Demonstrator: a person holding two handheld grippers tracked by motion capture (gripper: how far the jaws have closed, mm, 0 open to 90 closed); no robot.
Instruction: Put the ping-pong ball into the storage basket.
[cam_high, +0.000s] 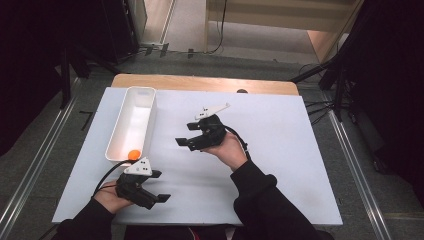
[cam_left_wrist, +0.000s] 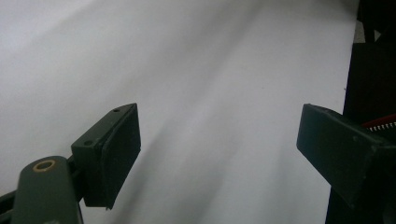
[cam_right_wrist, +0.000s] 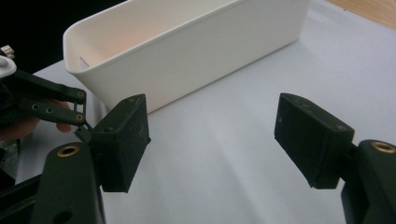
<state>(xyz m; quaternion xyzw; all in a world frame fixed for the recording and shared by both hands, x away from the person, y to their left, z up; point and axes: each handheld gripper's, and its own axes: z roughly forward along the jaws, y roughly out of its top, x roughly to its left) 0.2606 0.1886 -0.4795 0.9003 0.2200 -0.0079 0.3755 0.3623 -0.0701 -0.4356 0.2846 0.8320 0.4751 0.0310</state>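
Black tongs, both pairs, jaws spread wide with nothing between them. Left tongs (cam_high: 156, 186) sit low at the near left of the desk (cam_high: 280, 150), held in the person's left hand (cam_high: 111, 197), jaws pointing to the right across the white surface. In the left gripper view, bare white desk top lies between the two pads, and the desk's edge runs close to the right-hand jaw.

Right tongs (cam_high: 184, 134) are held near the middle of the desk in the right hand (cam_high: 231, 150), jaws pointing left toward the white bin (cam_high: 131, 125). In the right gripper view the bin's long side wall (cam_right_wrist: 196, 51) stands just beyond the jaw tips, apart from them, a strip of desk between. The left tongs' linkage and a bit of the hand show at that view's left edge.

Orange ball (cam_high: 133, 154) lies inside the bin, at its near end, against the end wall. It sits just beyond the left tongs, close above their grey plate in the high view, and to the left of the right tongs with the bin wall between. Neither pair touches ball or bin.

Bin is long and narrow, set lengthwise along the left part of the desk.
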